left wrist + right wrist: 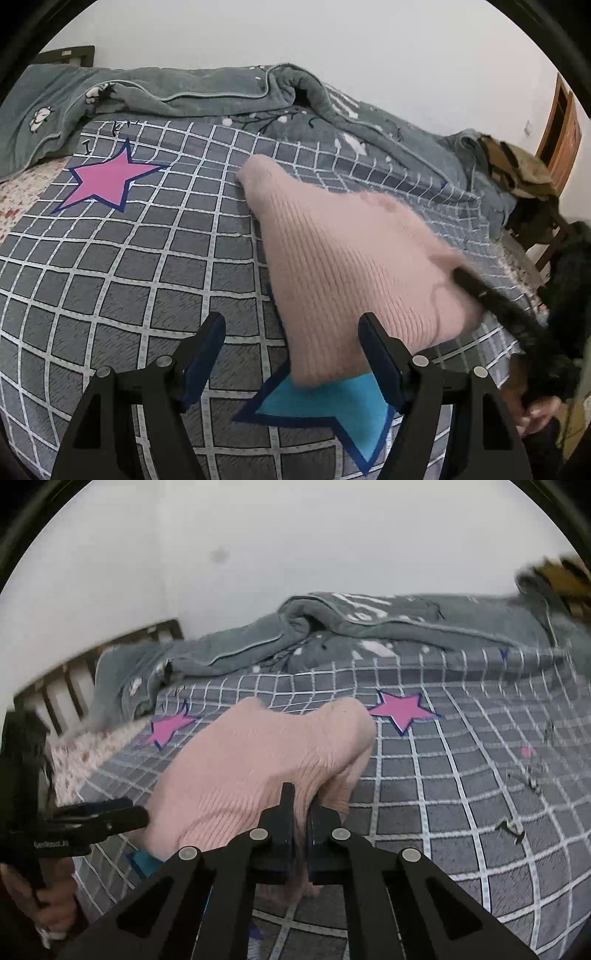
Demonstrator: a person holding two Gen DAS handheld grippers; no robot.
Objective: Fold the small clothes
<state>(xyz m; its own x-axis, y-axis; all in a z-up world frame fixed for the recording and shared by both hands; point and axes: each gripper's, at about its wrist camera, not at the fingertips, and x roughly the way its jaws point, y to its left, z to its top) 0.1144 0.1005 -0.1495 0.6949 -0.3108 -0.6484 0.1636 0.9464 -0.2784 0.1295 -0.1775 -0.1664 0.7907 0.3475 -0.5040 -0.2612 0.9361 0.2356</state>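
Observation:
A pink ribbed knit sweater [351, 258] lies crumpled on the grey checked bed cover [129, 277]. My left gripper [291, 328] is open, and the sweater's near left corner reaches in beside its right finger [373, 332] without being pinched. My right gripper [301, 805] is shut on the sweater's [251, 760] near edge, with pink cloth bunched between the pads and lifted a little. In the left wrist view the right gripper [465, 280] comes in from the right onto the sweater. The left gripper [136, 814] shows side-on at the sweater's left edge.
A rumpled grey blanket [184, 88] runs along the far side of the bed. Pink stars [103, 181] and a blue star [314, 406] are printed on the cover. A chair piled with brown clothing [517, 173] stands at the right, and a slatted headboard [74, 664] is at the left.

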